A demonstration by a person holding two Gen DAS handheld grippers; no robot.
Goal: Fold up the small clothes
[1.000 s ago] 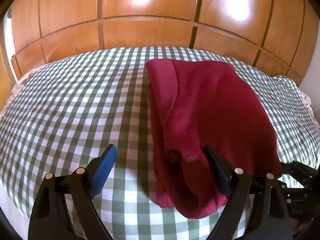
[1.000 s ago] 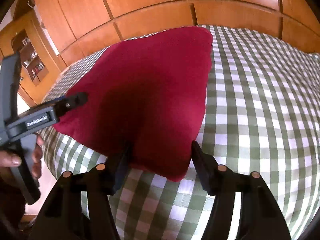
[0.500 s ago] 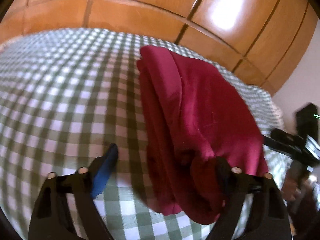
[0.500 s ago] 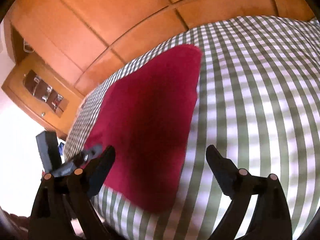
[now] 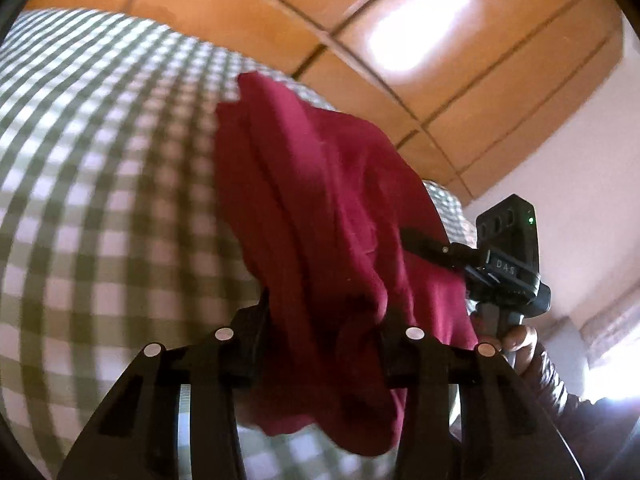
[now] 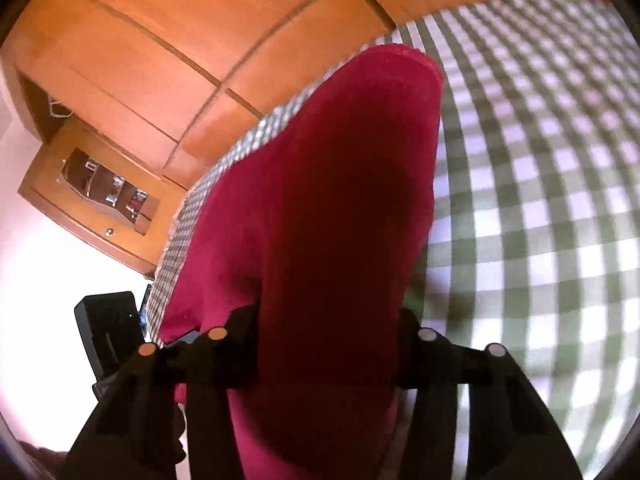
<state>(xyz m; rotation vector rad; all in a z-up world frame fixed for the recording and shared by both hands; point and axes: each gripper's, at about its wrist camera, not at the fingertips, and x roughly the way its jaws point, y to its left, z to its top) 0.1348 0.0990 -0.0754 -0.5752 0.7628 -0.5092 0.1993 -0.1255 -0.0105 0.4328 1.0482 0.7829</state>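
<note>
A dark red folded garment [image 5: 320, 216] lies on the green-and-white checked cloth [image 5: 100, 184], its near end lifted. My left gripper [image 5: 320, 332] is shut on the garment's near left edge, with cloth bunched between the fingers and hanging below them. My right gripper [image 6: 328, 344] is shut on the garment's [image 6: 340, 184] near right edge; the cloth hides both fingertips. The right gripper also shows in the left wrist view [image 5: 432, 246], at the garment's right side. The left gripper's body shows in the right wrist view [image 6: 108, 328], at the lower left.
The checked cloth [image 6: 540, 184] covers a bed or table that stretches away to wooden panelled doors [image 5: 360, 40]. A wooden cabinet with a glass front [image 6: 96, 192] stands at the left. A pale wall [image 5: 568, 168] is at the right.
Both grippers have closed on the garment's near edge and raised it off the checked cloth. Both cameras have tilted upward and swung closer to the garment.
</note>
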